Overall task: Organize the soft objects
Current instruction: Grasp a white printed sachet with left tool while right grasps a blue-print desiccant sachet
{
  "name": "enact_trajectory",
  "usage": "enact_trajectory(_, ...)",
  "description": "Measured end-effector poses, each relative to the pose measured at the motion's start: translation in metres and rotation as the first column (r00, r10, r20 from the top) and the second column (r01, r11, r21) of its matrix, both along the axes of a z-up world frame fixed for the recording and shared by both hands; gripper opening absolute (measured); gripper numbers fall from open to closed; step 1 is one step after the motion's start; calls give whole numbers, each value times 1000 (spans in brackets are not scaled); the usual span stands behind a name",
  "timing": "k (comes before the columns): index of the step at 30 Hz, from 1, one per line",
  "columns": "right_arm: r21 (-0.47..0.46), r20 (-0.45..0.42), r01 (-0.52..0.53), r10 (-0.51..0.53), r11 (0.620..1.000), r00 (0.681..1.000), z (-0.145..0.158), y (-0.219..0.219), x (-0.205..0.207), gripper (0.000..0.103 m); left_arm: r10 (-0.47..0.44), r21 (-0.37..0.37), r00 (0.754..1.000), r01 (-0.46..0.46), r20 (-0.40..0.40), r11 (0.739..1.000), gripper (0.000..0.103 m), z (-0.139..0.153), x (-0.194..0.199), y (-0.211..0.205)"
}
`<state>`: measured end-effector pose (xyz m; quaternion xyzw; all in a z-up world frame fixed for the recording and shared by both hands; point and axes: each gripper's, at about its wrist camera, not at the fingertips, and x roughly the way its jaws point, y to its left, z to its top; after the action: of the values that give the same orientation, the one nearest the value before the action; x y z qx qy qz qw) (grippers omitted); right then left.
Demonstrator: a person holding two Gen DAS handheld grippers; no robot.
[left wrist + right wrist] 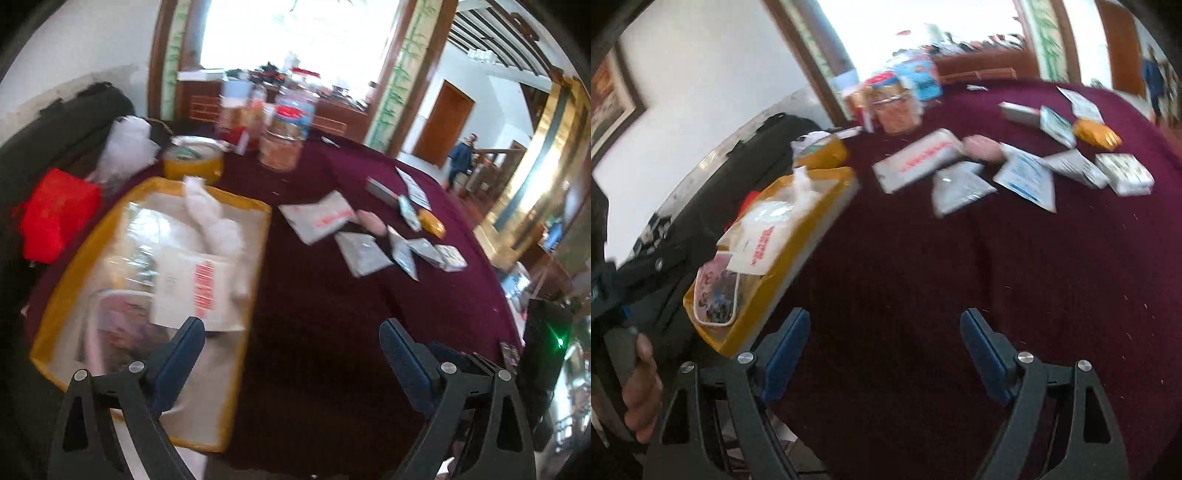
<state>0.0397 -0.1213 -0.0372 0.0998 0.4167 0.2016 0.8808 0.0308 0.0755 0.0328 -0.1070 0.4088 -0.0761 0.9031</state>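
Both my grippers, left [291, 350] and right [885, 341], gape wide with nothing between the pads, over bare cloth [960, 266]. The tray [255, 236] beside me on the left already holds a few packs. The loose packets [960, 186] lie well beyond, mid-table. I'd reach for the nearest grey one, come down flat and pinch its edge, not the middle, so it doesn't slide.

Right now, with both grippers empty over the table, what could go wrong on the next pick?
The packets overlap in a loose heap, so open jaws may catch two at once. The yellow-rimmed tray is already crowded; another item could slide over its rim. Both views are blurred, so aiming the right gripper may be off.
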Motion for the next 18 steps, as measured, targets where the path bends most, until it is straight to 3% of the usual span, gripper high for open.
enact_trajectory(8,-3,-1,99,-99,995,995,7,-41,25,83,-47,-84,996,41,-69,996,97,-10,16,-9)
enact_trajectory(13,35,-47,194,-192,980,980,14,-70,67,83,-65,-112,994,55,-90,992,97,-16,23,-12)
enact_trajectory(16,-22,-39,253,-254,967,966,13,-79,104,83,-70,-114,992,58,-103,992,97,-18,29,-15)
enact_trajectory(18,-12,-101,281,-281,960,954,2,-88,133,83,-73,-115,991,61,-108,992,97,-17,31,-16)
